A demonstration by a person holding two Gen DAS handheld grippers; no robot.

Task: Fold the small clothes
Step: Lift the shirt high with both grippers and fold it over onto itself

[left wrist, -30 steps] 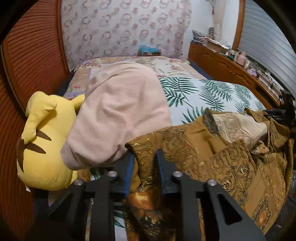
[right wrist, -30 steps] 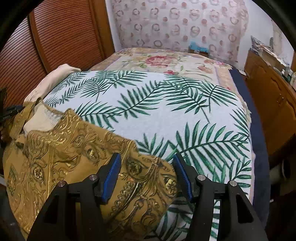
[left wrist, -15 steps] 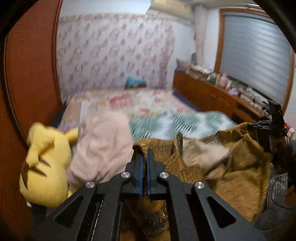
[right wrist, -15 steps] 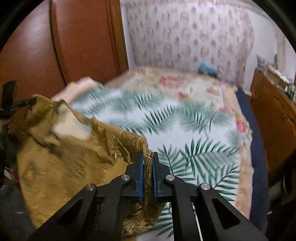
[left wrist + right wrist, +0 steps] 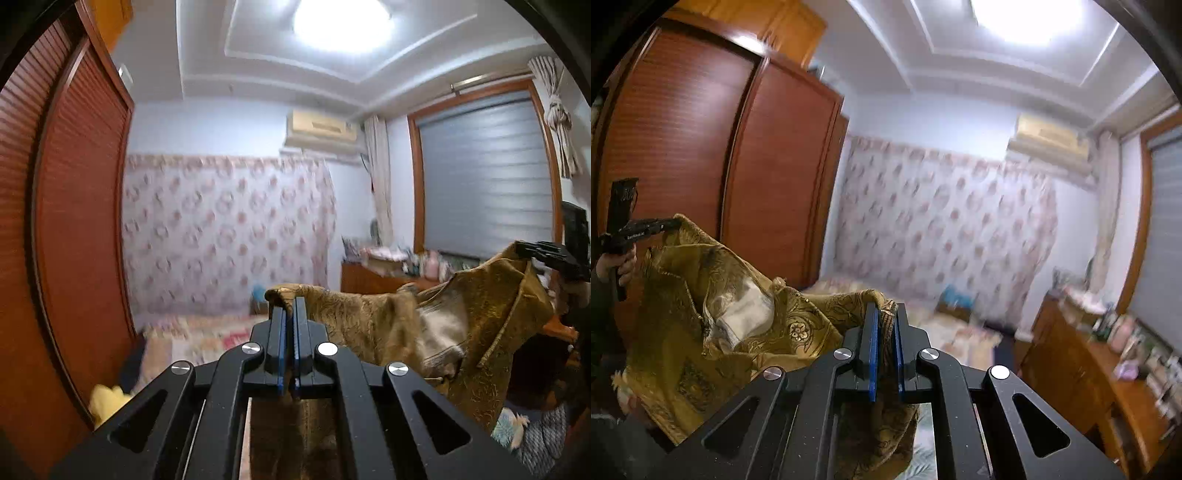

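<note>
**Bright ceiling light, blurred room, strong fisheye bending**

In both wrist views the light comes from one round ceiling lamp (image 5: 341, 22), which is burnt out to pure white with a soft glare around it. The room is evenly lit, with weak shadows. The flowered wall cloth (image 5: 229, 236) and the bed (image 5: 960, 332) are smeared by motion blur. The black gripper frames close to the lens stay sharp. The wardrobe doors (image 5: 701, 147) curve strongly, and the corners are black.
</note>
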